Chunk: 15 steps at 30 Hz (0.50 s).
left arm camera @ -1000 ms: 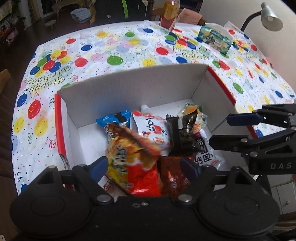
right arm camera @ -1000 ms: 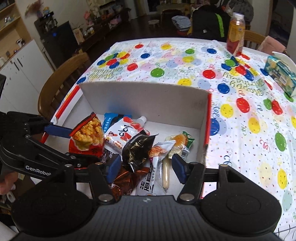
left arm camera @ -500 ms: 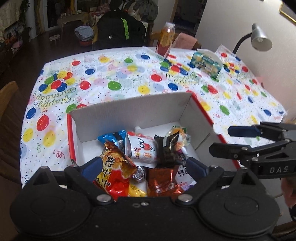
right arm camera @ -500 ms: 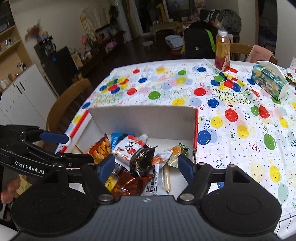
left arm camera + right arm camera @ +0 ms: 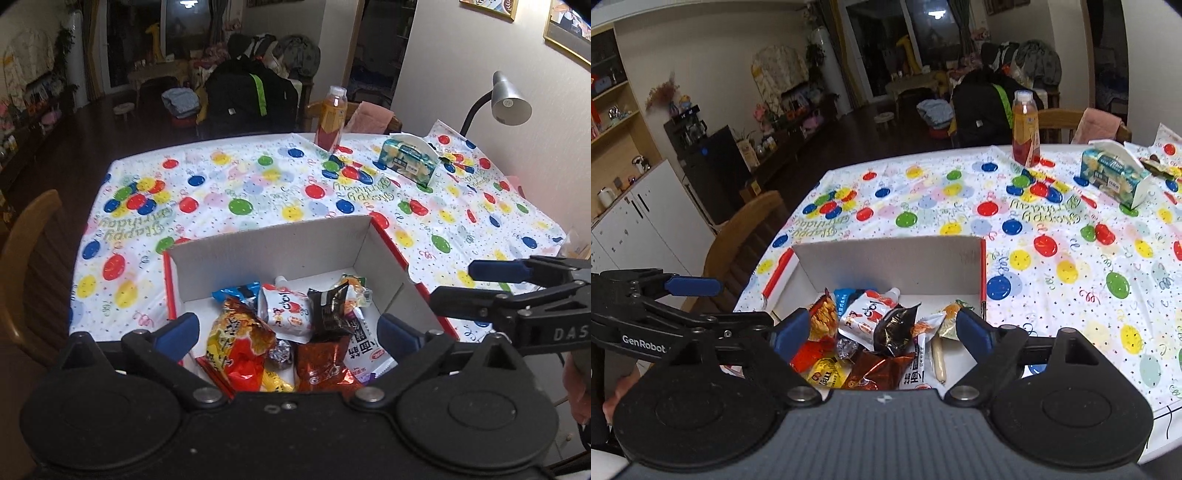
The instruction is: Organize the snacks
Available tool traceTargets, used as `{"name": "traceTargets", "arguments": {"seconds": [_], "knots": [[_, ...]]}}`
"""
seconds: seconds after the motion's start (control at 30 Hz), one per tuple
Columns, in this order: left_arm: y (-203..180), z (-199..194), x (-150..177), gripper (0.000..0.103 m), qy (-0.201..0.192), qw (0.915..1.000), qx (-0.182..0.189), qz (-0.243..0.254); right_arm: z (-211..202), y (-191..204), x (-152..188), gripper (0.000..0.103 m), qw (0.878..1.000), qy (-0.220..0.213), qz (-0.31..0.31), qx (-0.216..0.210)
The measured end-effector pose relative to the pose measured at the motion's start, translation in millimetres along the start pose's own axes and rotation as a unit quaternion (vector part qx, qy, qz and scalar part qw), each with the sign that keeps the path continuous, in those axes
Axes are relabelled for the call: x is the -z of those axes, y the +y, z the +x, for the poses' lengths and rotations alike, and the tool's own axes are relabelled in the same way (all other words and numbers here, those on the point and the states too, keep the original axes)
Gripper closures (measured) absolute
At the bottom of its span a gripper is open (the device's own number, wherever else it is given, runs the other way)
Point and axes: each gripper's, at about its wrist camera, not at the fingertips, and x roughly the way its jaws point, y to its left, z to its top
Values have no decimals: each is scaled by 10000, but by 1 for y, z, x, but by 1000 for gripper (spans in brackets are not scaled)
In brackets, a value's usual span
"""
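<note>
Snack packets (image 5: 291, 332) sit heaped inside the white cardboard box (image 5: 273, 251) at 6 o'clock on the balloon tablecloth (image 5: 258, 184), so left gripper (image 5: 288, 334) and right gripper (image 5: 879, 332) hang above, jaws apart, empty, likely done.

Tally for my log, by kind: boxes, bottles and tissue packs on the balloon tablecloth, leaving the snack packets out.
Cardboard box: 1
Drink bottle: 1
Tissue pack: 1
Total: 3
</note>
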Motion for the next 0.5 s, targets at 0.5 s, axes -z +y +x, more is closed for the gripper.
{"name": "traceTargets", "arguments": {"seconds": [0.5], "knots": [[0,-29,11,0,-410,9988,-255,-92,-28,10,19,0,9974,-488,479,216]]}}
